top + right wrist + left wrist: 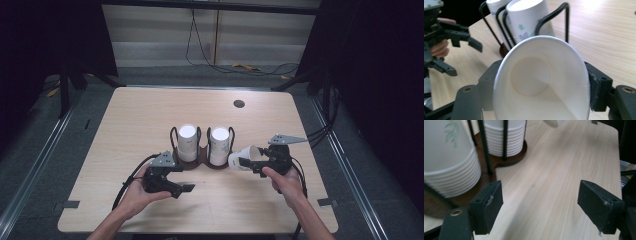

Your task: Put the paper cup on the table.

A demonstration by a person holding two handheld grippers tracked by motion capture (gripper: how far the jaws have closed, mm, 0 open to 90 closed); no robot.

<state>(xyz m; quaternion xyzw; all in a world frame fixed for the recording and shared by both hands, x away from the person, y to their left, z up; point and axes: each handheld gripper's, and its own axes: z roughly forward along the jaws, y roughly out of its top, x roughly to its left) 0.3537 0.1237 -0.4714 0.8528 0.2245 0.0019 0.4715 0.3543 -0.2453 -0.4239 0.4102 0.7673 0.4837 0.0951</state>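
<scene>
A dark wooden holder with black wire loops stands mid-table and carries two stacks of white paper cups. My right gripper is shut on a single white paper cup, held tipped on its side just right of the holder. In the right gripper view the cup sits mouth toward the camera, squeezed between the pads of the right gripper. My left gripper is open in front of the holder's left stack, jaws pointing right. Bare wood lies between the pads of the left gripper, with the cup stacks close by.
The light wooden table has a round cable hole at the back right. Cables lie on the floor beyond the far edge. The other hand and left gripper appear at the left of the right gripper view.
</scene>
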